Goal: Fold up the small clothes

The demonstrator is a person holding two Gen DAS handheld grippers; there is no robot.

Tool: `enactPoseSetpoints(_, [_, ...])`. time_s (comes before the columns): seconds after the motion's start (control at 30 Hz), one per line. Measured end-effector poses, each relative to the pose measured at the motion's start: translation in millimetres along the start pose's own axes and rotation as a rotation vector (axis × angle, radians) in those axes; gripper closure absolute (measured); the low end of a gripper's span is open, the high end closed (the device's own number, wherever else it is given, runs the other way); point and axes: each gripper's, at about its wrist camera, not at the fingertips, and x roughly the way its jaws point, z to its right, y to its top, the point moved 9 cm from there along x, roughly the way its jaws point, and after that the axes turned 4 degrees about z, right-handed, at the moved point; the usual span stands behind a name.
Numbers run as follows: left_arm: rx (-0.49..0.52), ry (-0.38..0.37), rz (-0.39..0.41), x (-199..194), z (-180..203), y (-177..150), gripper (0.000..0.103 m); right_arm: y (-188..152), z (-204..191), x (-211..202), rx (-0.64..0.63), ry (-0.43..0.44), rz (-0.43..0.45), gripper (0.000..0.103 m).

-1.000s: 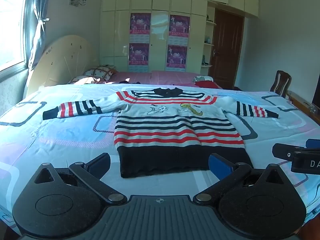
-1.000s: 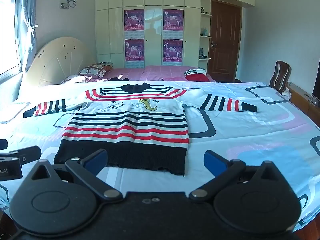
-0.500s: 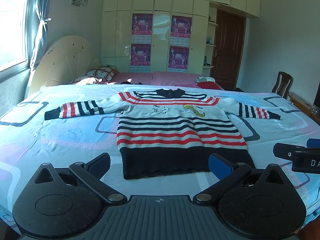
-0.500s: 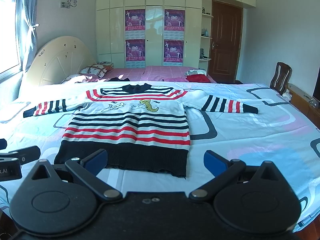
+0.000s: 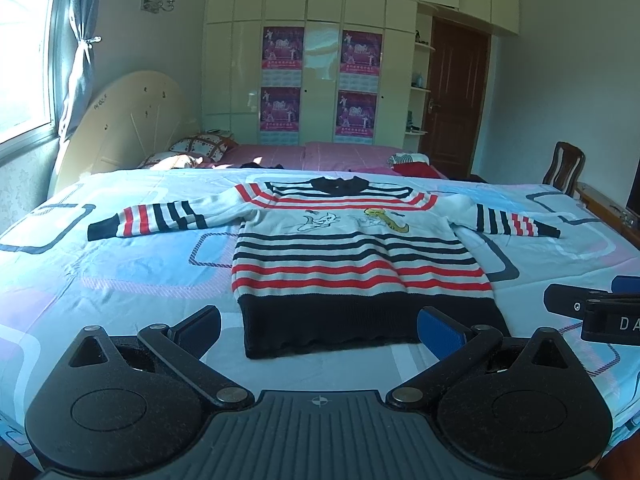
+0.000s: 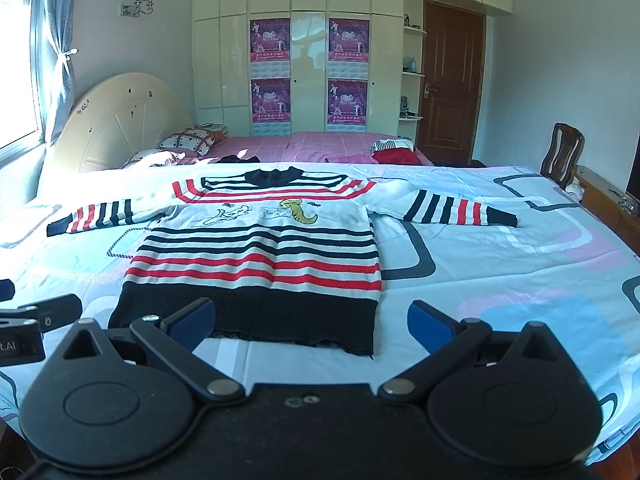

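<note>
A small striped sweater [image 5: 352,256] [image 6: 260,256] in white, red and navy lies flat on the bed, front up, both sleeves spread sideways and its dark hem nearest me. My left gripper [image 5: 318,326] hovers open just short of the hem, nothing between its blue pads. My right gripper [image 6: 310,320] is open too, in front of the hem's right part. Each gripper appears at the edge of the other's view: the right gripper [image 5: 592,312] and the left gripper [image 6: 36,316].
The bed sheet [image 5: 120,280] is pale blue with pink and grey shapes. A second bed with pink cover [image 5: 340,156], pillows and a red garment stands behind. A wooden chair [image 5: 564,168] and bed frame edge are at right. A wardrobe and door line the back wall.
Both views have shifted slightly; the sweater sits a little lower and nearer in frame than a second ago. Both grippers stay open, and the sweater lies as before.
</note>
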Motion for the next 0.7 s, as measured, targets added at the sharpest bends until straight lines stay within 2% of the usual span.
enactPoseSetpoints(0.7, [-0.002, 0.008, 0.0, 2.9, -0.7, -0.6, 0.0, 0.5, -1.0, 1.2, 0.001, 0.001, 0.001, 0.0])
